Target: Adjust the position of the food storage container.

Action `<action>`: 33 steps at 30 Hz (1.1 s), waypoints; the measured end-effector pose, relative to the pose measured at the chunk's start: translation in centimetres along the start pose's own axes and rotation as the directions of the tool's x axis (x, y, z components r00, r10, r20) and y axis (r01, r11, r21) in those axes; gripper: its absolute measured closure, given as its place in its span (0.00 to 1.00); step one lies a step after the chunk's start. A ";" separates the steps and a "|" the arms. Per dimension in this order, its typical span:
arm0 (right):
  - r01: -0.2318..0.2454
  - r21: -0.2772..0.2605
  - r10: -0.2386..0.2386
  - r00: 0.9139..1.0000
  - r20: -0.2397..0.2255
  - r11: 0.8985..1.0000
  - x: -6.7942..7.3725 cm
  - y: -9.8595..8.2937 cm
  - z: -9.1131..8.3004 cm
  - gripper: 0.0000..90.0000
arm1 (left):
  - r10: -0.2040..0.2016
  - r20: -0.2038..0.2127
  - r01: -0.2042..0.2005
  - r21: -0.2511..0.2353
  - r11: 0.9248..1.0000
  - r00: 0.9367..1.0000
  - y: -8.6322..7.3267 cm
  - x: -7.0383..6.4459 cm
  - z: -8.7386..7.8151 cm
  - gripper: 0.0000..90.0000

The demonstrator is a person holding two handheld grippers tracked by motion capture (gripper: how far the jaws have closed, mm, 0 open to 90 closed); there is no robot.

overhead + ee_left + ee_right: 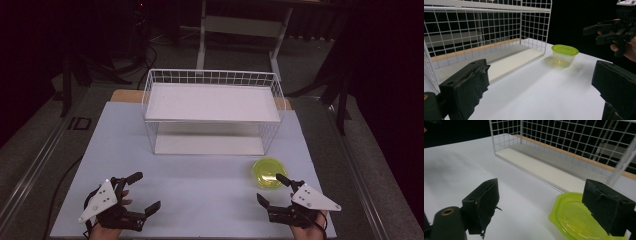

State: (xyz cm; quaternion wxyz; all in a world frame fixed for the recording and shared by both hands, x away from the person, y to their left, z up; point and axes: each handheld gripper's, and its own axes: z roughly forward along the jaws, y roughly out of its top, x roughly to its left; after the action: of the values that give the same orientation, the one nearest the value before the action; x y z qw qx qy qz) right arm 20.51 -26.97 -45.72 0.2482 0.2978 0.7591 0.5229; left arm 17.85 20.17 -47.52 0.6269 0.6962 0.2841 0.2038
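A round clear container with a lime-green lid [269,173] [564,55] [576,220] sits on the white table at the front right of a white wire rack [212,110] [486,40] [564,152]. My right gripper [274,189] [596,31] [544,202] is open just in front of the container, its far jaw beside the lid, nothing held. My left gripper [147,191] [541,87] is open near the table's front left, with nothing between its jaws.
The rack has two shelves and stands at the back middle of the white tabletop [200,185]. Table legs and cables [65,175] lie on the dark floor around. A desk frame [240,30] stands behind the table.
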 end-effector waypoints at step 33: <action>0.054 -0.063 -0.049 0.995 0.082 0.997 -2.1 6.2 -0.8 0.33 | 0.024 0.009 -0.024 -0.009 1.000 1.000 0.1 -0.3 0.0 0.02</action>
State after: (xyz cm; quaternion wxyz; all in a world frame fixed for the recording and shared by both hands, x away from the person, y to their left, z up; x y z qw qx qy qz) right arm 22.61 -27.32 -39.50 0.3015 0.2908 0.7385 0.5283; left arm 17.61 20.00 -47.37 0.6289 0.6977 0.2718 0.2093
